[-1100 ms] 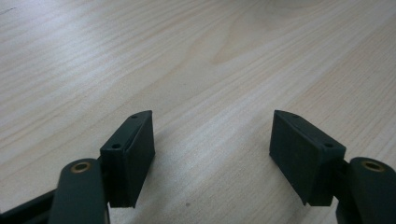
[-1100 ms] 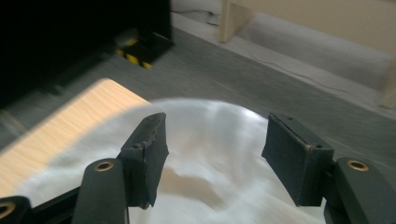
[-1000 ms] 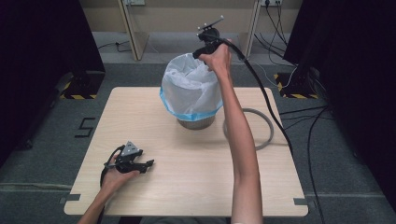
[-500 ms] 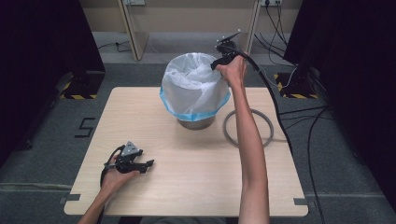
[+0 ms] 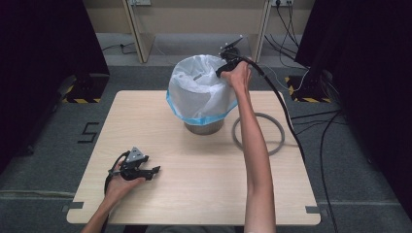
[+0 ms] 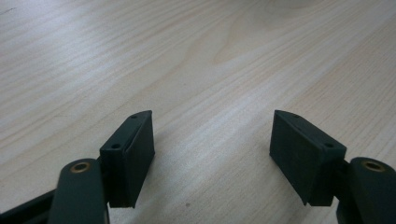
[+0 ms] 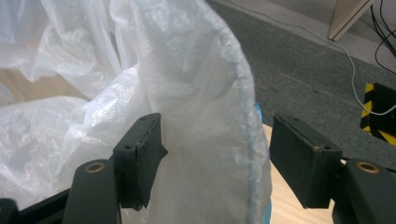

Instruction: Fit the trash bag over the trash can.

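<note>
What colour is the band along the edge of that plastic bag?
Light blue, on the white bag; clearest in the high view.

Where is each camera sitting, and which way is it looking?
High view: above the person's side, looking forward and down on the table; both forearms, left gripper and right gripper show.
Left gripper view: on the left gripper, looking along its open jaws at bare tabletop.
Right gripper view: on the right gripper, jaws either side of the bag edge.
Shared: high and right gripper views both show the bag.
</note>
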